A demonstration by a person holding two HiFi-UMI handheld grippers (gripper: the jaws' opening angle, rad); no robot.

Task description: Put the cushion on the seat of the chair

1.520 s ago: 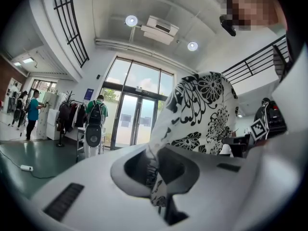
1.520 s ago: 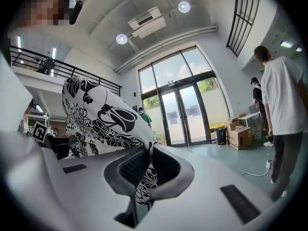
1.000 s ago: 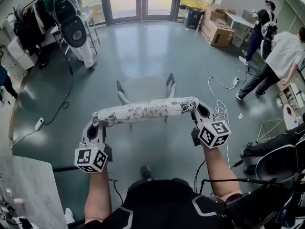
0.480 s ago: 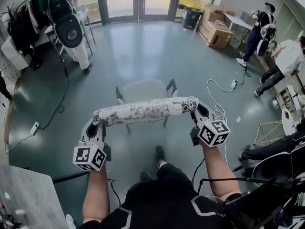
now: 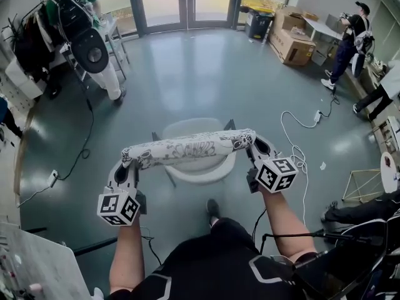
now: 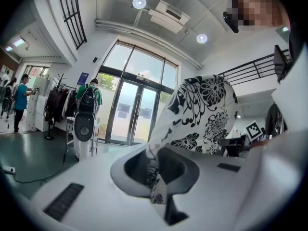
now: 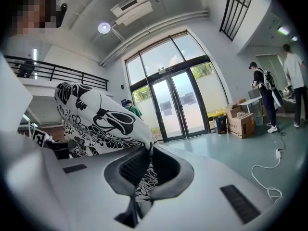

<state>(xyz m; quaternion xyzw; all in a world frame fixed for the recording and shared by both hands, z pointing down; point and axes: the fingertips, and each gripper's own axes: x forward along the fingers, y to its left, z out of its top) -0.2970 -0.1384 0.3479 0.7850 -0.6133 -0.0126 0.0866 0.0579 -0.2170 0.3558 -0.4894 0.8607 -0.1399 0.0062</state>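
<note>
The cushion [image 5: 187, 147], white with a black flower print, hangs edge-on between my two grippers in the head view. My left gripper [image 5: 128, 162] is shut on its left end and my right gripper [image 5: 253, 142] is shut on its right end. Both hold it level in the air. Right under it stands the chair, whose round pale seat [image 5: 199, 170] shows above and below the cushion. In the left gripper view the cushion fabric [image 6: 202, 114] is pinched in the left gripper [image 6: 155, 177]. In the right gripper view the fabric [image 7: 96, 117] is pinched in the right gripper [image 7: 144, 172].
A white cable [image 5: 300, 136] lies on the grey floor right of the chair. Cardboard boxes [image 5: 294, 42] and people [image 5: 350, 36] are at the back right. A person with a backpack [image 5: 78, 17] stands by equipment at the back left. Glass doors [image 5: 187, 2] lie ahead.
The chair has come closer in the head view and now sits directly beneath the cushion. Both grippers keep their grip on the cushion's ends.
</note>
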